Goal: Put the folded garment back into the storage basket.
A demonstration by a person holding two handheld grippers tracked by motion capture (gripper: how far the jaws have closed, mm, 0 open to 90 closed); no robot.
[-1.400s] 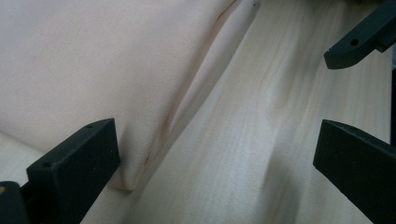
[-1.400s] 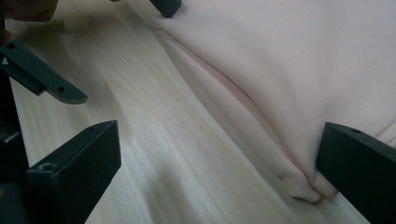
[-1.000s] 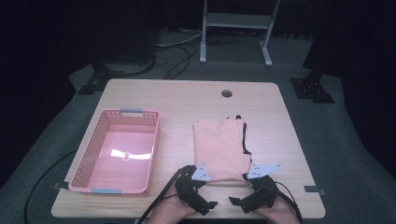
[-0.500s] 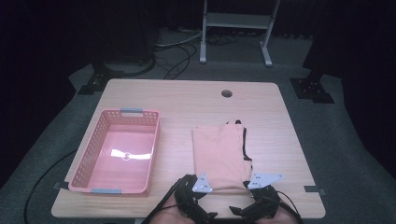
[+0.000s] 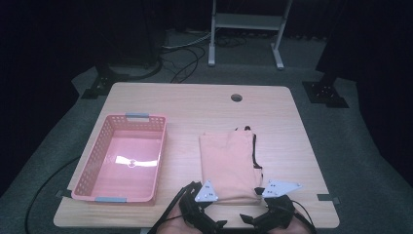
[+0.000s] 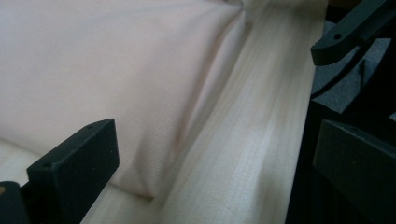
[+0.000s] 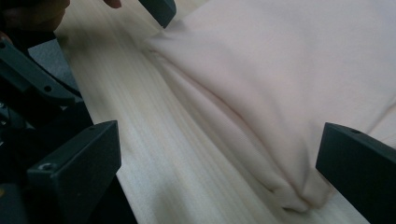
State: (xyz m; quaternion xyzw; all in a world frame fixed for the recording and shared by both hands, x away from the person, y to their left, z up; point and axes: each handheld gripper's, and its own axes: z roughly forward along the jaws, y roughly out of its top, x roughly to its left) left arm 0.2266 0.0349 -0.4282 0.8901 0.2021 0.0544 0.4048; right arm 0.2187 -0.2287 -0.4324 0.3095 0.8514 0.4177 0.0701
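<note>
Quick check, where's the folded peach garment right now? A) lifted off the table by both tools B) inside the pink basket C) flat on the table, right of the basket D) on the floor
C: the folded peach garment lies flat on the table, right of the pink basket, with both tools' jaws open near its near edge.

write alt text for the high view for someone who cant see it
A folded peach cloth lies on a wooden table, with a pink basket to its left. Two hand-held grippers, left gripper and right gripper, sit at the cloth's near edge, jaws open.
</note>
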